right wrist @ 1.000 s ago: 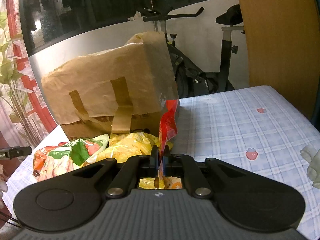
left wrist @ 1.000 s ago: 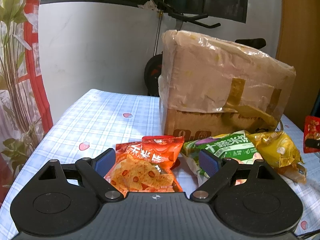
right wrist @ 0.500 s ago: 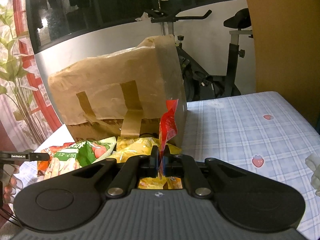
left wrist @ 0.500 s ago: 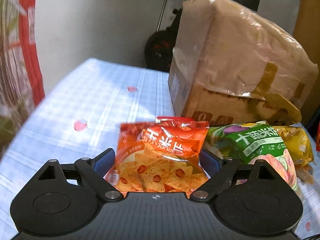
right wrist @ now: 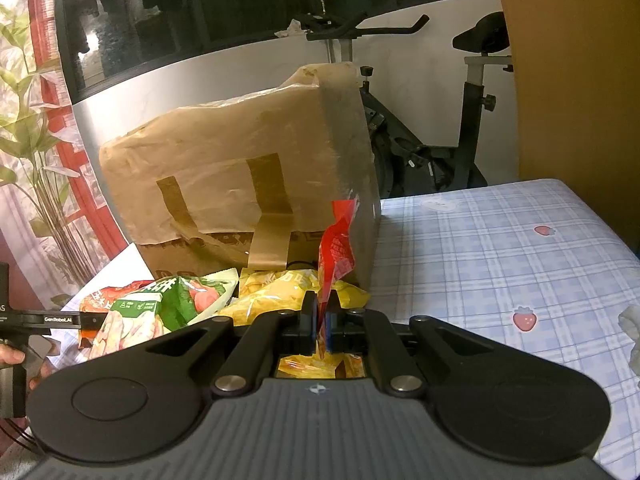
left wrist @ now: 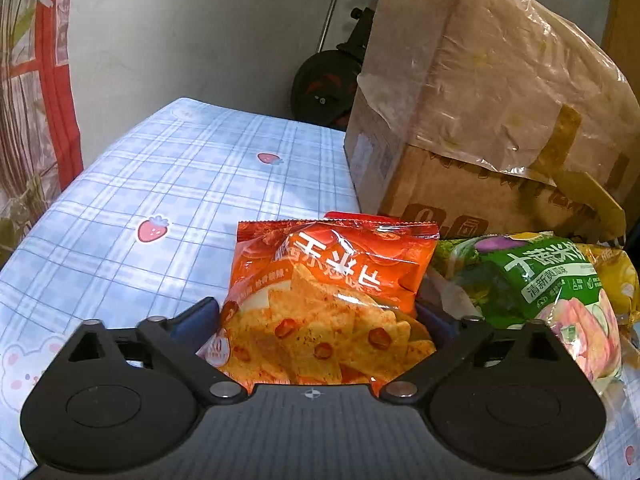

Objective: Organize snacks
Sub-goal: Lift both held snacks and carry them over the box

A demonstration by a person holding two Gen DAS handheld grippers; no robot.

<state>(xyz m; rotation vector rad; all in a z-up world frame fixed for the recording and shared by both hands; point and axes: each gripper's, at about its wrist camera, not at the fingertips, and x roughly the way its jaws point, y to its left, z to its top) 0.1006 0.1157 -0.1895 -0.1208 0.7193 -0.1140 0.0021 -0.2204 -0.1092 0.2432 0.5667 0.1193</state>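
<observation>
Left gripper [left wrist: 318,312] lowered, fingers apart around orange chip bag [left wrist: 328,300], right gripper [right wrist: 320,320] clamped on red packet [right wrist: 336,248], cardboard box [right wrist: 240,184] closed

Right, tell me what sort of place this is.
Most likely a room in someone's home. An exercise bike stands behind a table covered with a strawberry-print checked tablecloth, a floral curtain hangs beside a dark window, and a taped cardboard box sits on the table.

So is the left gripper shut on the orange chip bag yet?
Open: the left gripper straddles the orange chip bag, fingers spread wide beside it.
</observation>
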